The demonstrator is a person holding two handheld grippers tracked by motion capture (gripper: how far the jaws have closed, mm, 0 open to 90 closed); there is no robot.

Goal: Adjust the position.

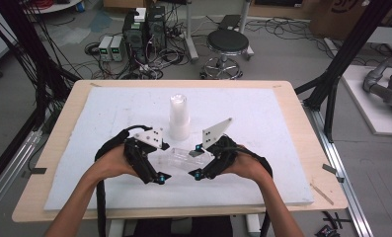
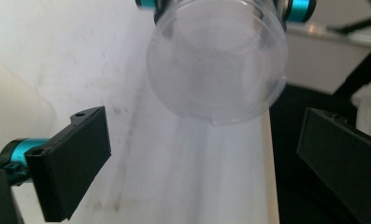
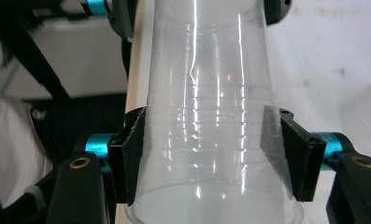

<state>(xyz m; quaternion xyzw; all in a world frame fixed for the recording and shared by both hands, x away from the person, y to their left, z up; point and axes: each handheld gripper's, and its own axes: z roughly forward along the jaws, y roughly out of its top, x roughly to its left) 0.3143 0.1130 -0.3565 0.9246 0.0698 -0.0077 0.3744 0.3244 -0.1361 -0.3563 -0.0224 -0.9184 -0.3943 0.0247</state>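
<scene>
The table (image 1: 302, 148) carries a white foam board (image 1: 262, 118). On the board stands a stack of white cups (image 1: 179, 117), upright, just behind the two grippers. The right gripper (image 3: 216, 154) has its fingers (image 3: 293, 149) pressed on a clear plastic cup (image 3: 211, 116), held lying level above the board. The left gripper (image 2: 202, 158) has its fingers wide apart and holds nothing; the cup's bottom faces it, apart.

Clear plastic cup (image 3: 211, 126), ribbed and empty, lying on its side. Clamped near the rim between the right jaws; base facing the open left jaws, clear of both
</scene>
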